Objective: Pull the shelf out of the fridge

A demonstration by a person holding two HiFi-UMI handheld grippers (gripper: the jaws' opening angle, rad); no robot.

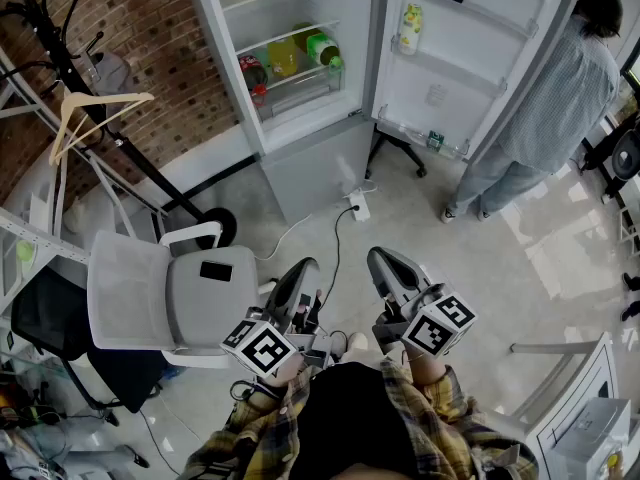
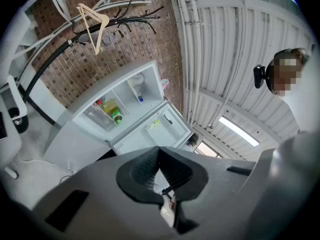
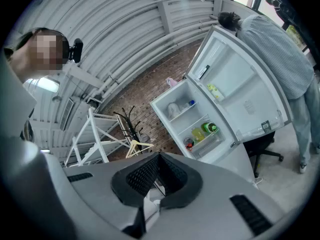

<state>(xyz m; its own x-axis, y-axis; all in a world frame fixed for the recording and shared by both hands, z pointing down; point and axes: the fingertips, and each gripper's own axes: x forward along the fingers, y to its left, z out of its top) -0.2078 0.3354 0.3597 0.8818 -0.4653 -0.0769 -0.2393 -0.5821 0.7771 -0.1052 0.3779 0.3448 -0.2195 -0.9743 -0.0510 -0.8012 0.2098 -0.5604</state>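
The white fridge (image 1: 300,68) stands open at the far side of the room, well away from both grippers. Inside it a glass shelf (image 1: 285,36) sits above a clear bin with bottles (image 1: 300,73). The fridge also shows small in the left gripper view (image 2: 125,114) and the right gripper view (image 3: 195,119). My left gripper (image 1: 303,268) (image 2: 160,151) is held close to my body, shut with nothing in it. Beside it my right gripper (image 1: 383,261) (image 3: 159,159) is also shut and empty. Both point towards the fridge.
A person in a striped shirt (image 1: 560,98) stands behind the open fridge door (image 1: 470,48). A grey office chair (image 1: 170,298) is at my left, with a coat rack and wooden hanger (image 1: 95,108) beyond. A power strip (image 1: 357,206) and cable lie on the floor before the fridge.
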